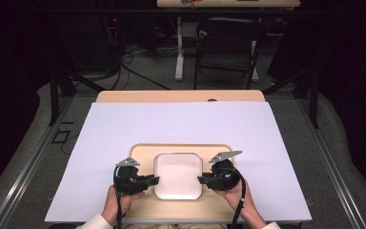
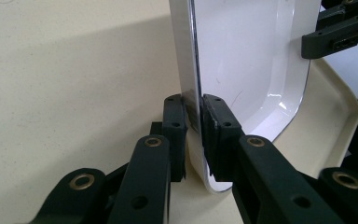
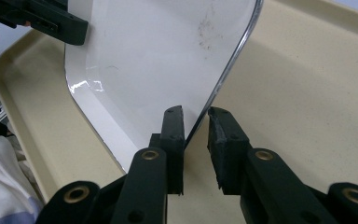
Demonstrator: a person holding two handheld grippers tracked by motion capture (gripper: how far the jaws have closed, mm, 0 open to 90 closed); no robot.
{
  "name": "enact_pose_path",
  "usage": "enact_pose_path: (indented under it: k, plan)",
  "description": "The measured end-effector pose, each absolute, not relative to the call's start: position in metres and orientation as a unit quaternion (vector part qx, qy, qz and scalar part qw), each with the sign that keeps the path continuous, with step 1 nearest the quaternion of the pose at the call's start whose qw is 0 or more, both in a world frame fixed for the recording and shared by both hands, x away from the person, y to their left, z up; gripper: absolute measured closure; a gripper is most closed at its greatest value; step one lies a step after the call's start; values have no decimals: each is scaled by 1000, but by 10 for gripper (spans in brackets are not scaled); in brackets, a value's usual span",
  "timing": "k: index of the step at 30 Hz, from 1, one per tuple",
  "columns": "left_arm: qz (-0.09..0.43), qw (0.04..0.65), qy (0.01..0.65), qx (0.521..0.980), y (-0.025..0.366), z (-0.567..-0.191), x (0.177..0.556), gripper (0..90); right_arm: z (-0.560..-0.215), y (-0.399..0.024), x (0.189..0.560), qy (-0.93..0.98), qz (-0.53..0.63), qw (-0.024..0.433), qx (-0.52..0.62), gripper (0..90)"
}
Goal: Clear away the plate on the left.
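A white, square, glossy plate with rounded corners [image 1: 178, 174] lies in the middle of a shallow beige plastic tray [image 1: 143, 150], at the near edge of the desk [image 1: 181, 96].

The left hand-held gripper [image 1: 155, 180] meets the plate's left rim; in the left gripper view its jaws stand on either side of that rim [image 2: 196, 122], pads pressing it from both faces, a pinch on the plate. The right hand-held gripper [image 1: 201, 180] comes in at the opposite rim. In the right gripper view one pad [image 3: 173, 126] touches the plate's edge while the other stands a little off it, so the jaws straddle the rim without clamping it.

Both grippers lie nearly level and point inward at each other across the plate. The person's left hand [image 1: 116, 202] and right hand [image 1: 239, 198] hold them from below, white sleeves at the bottom edge.

The tray rests on a large white sheet [image 1: 181, 124] that covers most of the light wooden desk. Beyond it are grey carpet, a black folding chair [image 1: 228, 45], cables and another table.
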State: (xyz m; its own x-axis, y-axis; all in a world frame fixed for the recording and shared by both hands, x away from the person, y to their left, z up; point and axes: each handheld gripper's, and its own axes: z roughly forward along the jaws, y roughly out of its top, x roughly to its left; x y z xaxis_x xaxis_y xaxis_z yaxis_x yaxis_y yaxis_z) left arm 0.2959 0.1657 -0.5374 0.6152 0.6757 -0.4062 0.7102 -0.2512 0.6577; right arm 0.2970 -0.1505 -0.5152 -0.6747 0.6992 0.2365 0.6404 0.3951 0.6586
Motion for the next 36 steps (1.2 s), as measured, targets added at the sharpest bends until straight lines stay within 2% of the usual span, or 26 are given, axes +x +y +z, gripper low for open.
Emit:
enact_pose_path:
  k: [8, 36]
  plan:
    - [10, 412, 437, 800, 159, -541, 299, 780, -520, -151, 304, 835, 366, 38, 408, 735]
    - [-9, 396, 455, 797, 160, -554, 312, 723, -536, -142, 322, 845, 329, 34, 420, 687]
